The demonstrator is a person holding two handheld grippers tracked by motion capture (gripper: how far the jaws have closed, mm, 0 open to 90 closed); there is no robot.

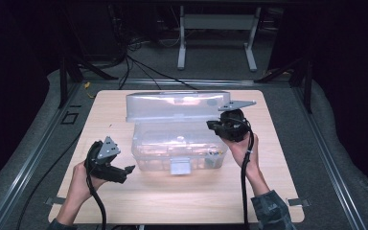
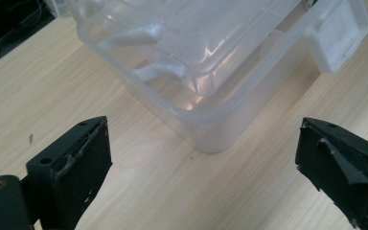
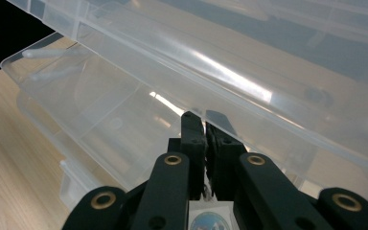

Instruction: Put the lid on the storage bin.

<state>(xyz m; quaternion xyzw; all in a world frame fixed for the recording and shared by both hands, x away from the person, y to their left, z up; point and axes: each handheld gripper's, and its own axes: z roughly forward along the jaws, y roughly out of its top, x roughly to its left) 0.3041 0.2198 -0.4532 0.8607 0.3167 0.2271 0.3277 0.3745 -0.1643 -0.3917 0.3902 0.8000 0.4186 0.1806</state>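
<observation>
- Box [image 1: 179, 146]: a clear plastic bin at the middle of the tabletop [image 1: 124, 196], its hinged lid [image 1: 172, 105] standing open behind it and a latch [image 1: 180, 166] hanging at the front wall.
- Right tool [image 1: 212, 125] sits at the box's right end, just under the lid's edge. Its jaws are pressed together, and I cannot make out anything between them. My guess is that it props or steadies the lid so the box stays open.
- Left tool [image 1: 130, 168] is low by the front left corner, apart from the box, with jaws spread wide and nothing between them. It looks ready to approach that corner.
- Left gripper view adds the rounded corner [image 2: 211, 139] and bare wood between the jaws.
- Right gripper view adds how close the lid [image 3: 230, 72] hangs over the shut tips, a gap the high view blurs.
</observation>
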